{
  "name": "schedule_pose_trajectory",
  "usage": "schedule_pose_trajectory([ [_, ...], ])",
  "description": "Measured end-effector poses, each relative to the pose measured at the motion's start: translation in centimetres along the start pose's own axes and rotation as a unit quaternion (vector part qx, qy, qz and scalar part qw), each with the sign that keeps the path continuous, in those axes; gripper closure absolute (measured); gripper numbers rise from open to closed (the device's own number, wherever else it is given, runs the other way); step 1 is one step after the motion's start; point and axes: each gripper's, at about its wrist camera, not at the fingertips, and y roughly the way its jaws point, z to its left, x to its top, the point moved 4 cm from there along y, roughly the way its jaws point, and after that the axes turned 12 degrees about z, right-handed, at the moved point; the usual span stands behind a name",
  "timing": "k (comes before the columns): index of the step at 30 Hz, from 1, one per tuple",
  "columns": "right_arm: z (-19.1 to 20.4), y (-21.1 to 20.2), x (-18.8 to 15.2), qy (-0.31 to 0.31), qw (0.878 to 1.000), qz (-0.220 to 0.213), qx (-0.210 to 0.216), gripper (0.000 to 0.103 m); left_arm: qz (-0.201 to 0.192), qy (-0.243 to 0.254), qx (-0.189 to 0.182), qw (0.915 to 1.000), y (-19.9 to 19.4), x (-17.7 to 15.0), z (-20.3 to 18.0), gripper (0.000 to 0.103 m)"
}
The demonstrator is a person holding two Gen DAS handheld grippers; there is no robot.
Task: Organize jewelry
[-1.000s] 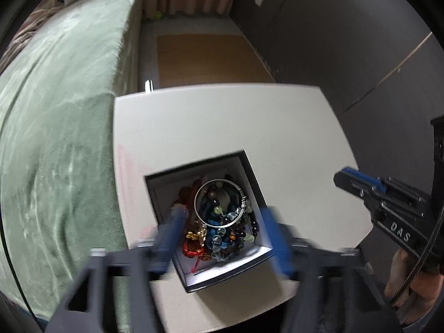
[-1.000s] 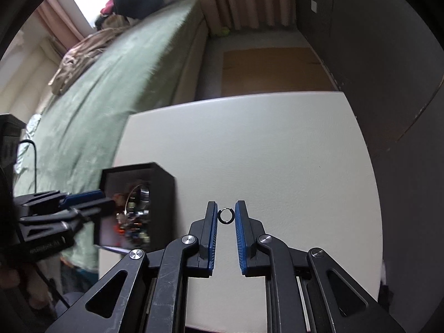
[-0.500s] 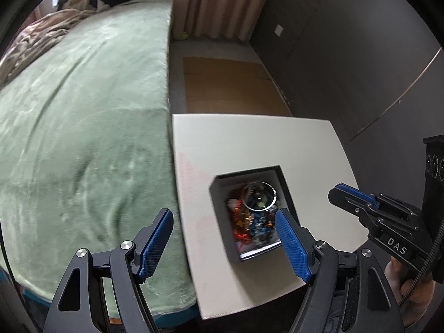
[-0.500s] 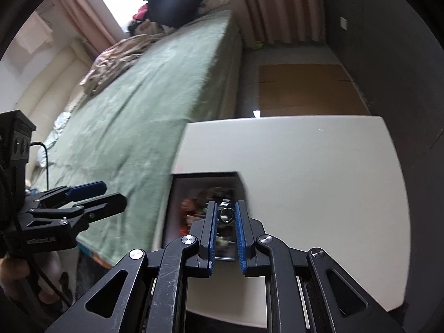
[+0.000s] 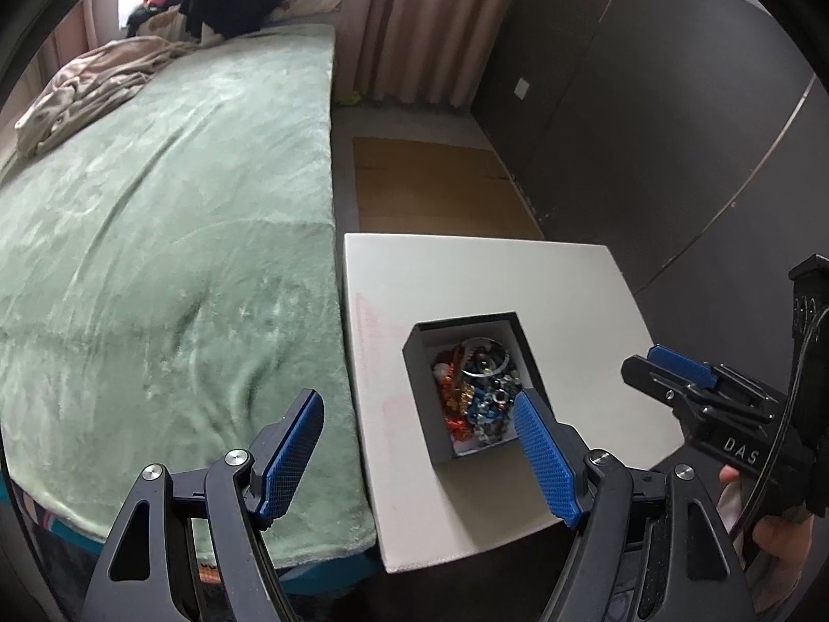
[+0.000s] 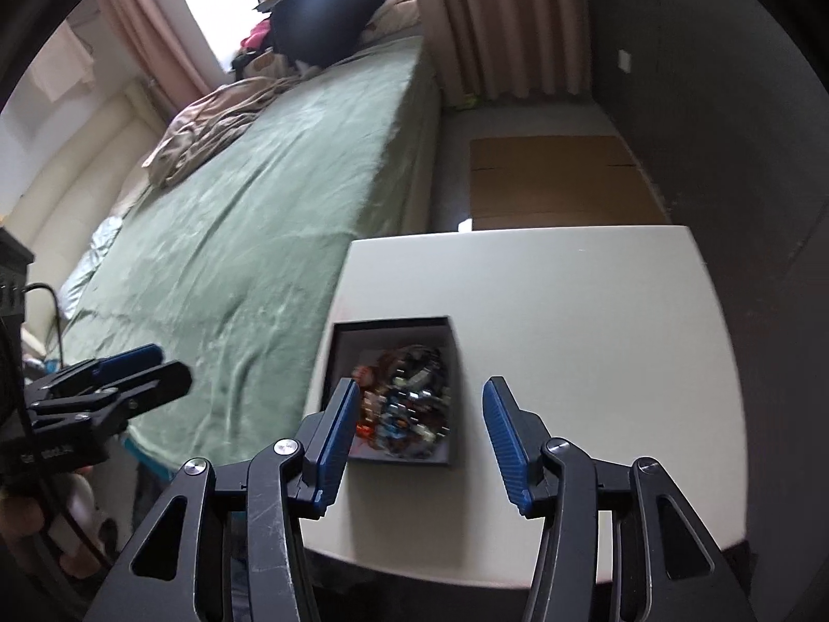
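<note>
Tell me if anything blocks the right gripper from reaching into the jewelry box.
Nothing visible does. The right gripper hangs open above the near end of the open black box, which has no lid on it. The left gripper is off over the bed side, clear of it.

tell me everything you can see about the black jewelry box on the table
The box is small, square, open-topped and lidless, with black matte walls and a pale lining, cardboard by the look of it. It sits flat on the white table, near the edge beside the bed. It holds a heap of jewelry: blue, red and orange beads with a silver bangle on top. Neither open gripper touches it.
</note>
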Motion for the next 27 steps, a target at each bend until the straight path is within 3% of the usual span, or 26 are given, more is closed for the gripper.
schedule_pose_trajectory([
  [5,-1.3,-2.6,-1.4,0.02,1.0,-0.019,0.01,0.053,-0.022,0.014,-0.002,0.9997,-1.6,-1.3,-1.9,0.026],
  [9,-1.4,-4.7,-2.5,0.018,0.999,-0.032,-0.01,0.052,-0.04,0.024,-0.003,0.9989,-3.0,-2.7,-3.5,0.026],
  [11,-1.6,-6.3,-3.3,0.016,0.999,-0.042,-0.008,0.041,-0.051,0.03,-0.003,0.9982,-3.6,-3.4,-4.3,0.026],
  [13,-1.9,-7.8,-4.2,0.016,0.998,-0.057,-0.012,0.017,-0.061,0.034,-0.01,0.9975,-4.2,-4.2,-4.9,0.026],
  [18,-3.4,-9.9,-6.5,0.033,0.997,-0.068,-0.018,0.011,-0.086,0.036,-0.03,0.9952,-5.1,-5.8,-6.1,0.004],
  [20,-3.9,-10.3,-7.5,0.034,0.997,-0.073,-0.022,0.0,-0.098,0.039,-0.036,0.9938,-5.4,-6.4,-6.7,0.002],
  [27,-5.6,-11.4,-11.0,0.042,0.994,-0.091,-0.032,0.0,-0.136,0.061,-0.04,0.9879,-5.9,-8.5,-8.6,0.0],
])
